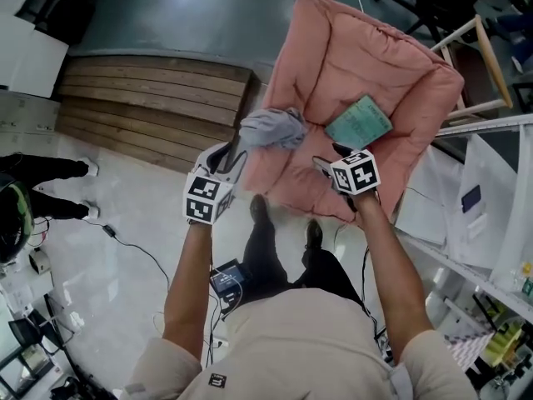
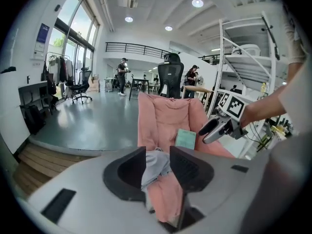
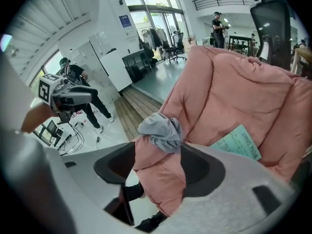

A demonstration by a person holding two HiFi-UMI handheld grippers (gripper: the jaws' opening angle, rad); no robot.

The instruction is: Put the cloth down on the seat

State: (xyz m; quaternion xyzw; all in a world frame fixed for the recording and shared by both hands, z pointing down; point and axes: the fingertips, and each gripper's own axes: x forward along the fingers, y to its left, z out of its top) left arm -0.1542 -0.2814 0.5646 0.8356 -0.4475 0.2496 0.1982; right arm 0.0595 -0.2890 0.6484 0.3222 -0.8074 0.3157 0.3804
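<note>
Left gripper is hanging with its jaws apart and nothing clamped. The crumpled grey fabric cloth is showing through the gap but lying past the tips, on the cushion. Right gripper is also standing wide open and empty, with only cushion edge and cloth showing beyond its jaws.

Cloth is sitting on the puffy pink quilted chair, on the rolled edge at the left front corner in the head view, not mid-seat. A pale green printed booklet is lying in the seat itself, near the cloth but not touching it.

Cloth is lying straight ahead of the left gripper, just beyond its tips. Right gripper is sitting further off to the cloth's right, closer to the booklet. Left is therefore the nearer hand if a re-grab is needed.

Cloth is looking like a loose bunched lump, slightly longer across the head view than deep. Perched on the roll like that, it is probably at risk of sliding off.
</note>
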